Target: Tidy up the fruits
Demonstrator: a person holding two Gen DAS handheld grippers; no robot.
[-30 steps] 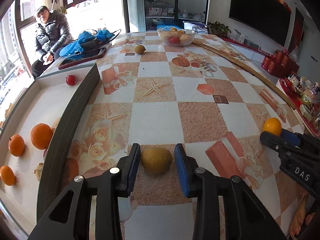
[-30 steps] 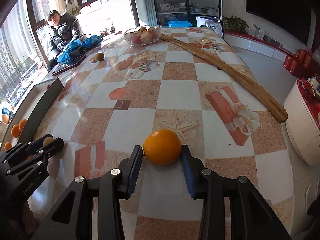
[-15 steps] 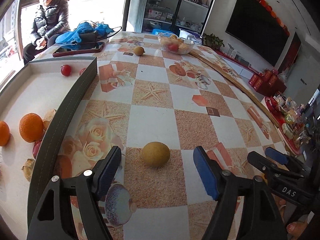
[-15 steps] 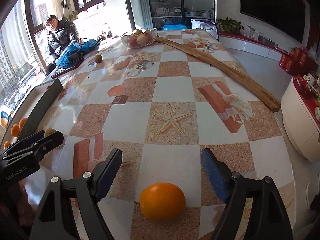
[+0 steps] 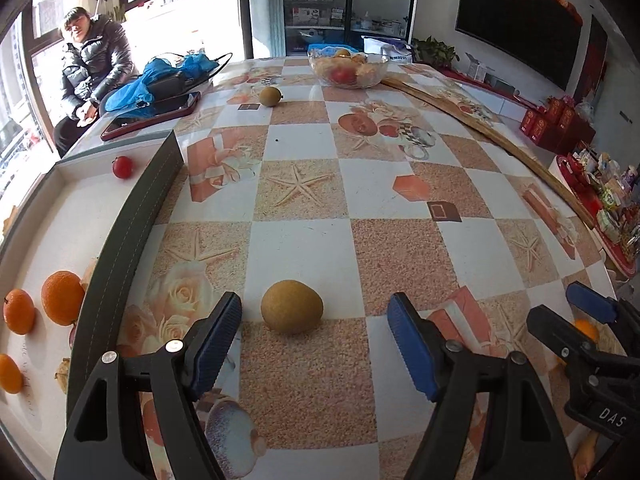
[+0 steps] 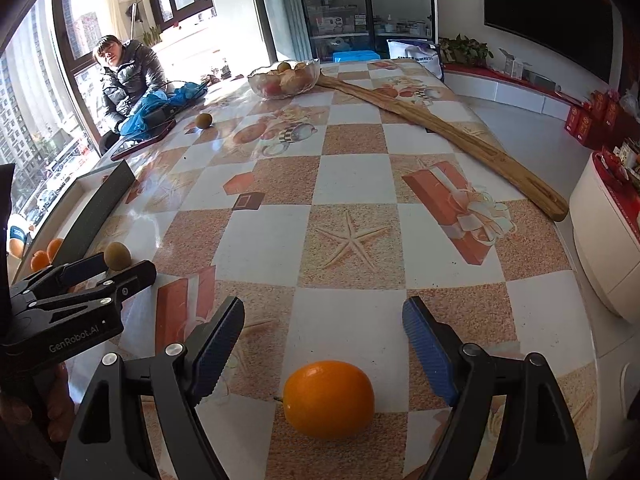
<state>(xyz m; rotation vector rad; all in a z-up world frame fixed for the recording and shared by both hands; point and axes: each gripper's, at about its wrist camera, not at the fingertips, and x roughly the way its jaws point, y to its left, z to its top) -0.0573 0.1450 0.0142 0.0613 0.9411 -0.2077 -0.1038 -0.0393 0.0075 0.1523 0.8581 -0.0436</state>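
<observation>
Mostly hidden in the left wrist view behind the right gripper [image 5: 560,312], jaws just opened and clear of it on either side: the orange [image 5: 585,330]. Partly covered in the right wrist view by a finger of the left gripper [image 6: 130,267], jaws likewise just opened around it: the brown pear [image 6: 117,255]. Cut off at the left edge: the tray [image 5: 60,168]. Half out of sight behind its dark wall: a red fruit [image 5: 73,336] and something brownish [image 5: 62,374], not identifiable. Too small to tell apart: most fruit in the glass bowl [image 5: 382,65].

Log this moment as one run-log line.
left gripper: open, just opened, pear between jaws untouched | right gripper: open, orange released on table
</observation>
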